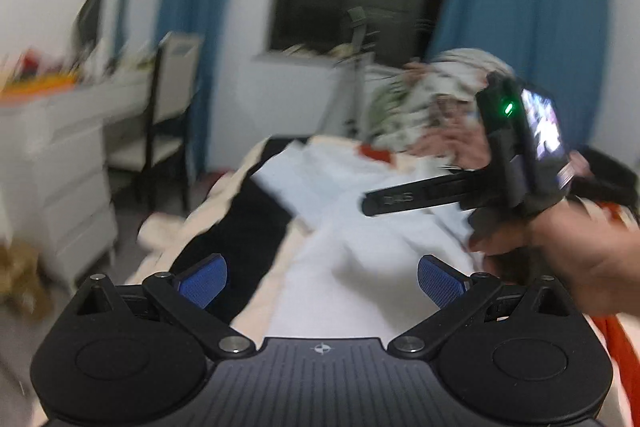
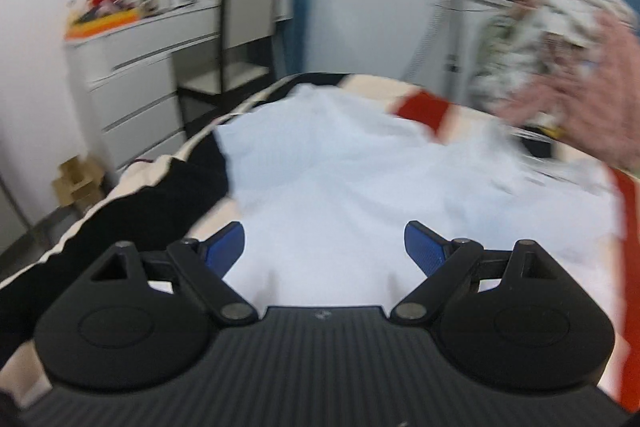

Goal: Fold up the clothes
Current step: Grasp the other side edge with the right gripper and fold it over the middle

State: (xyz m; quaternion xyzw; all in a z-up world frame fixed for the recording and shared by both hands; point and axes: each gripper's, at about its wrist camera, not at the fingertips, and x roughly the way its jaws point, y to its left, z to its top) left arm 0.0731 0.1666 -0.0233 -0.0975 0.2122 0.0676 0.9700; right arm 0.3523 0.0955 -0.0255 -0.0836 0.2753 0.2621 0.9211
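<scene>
My left gripper (image 1: 322, 281) hangs with its ribbed blue pads (image 1: 204, 281) spread wide, nothing between them; my right gripper (image 2: 324, 247) is likewise wide apart and empty. Below both lies a smooth white garment (image 2: 340, 167), softly creased, spread across the middle of the bed (image 2: 624, 211), whose cover is cream with black and red blocks. At the far right corner a crumpled heap of patterned clothes (image 2: 560, 59) blurs out, its prints unreadable.

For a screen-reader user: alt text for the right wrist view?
The open right tool hovers over a white garment spread on a bed, holding nothing. A white dresser and chair stand behind, blurred.
</scene>
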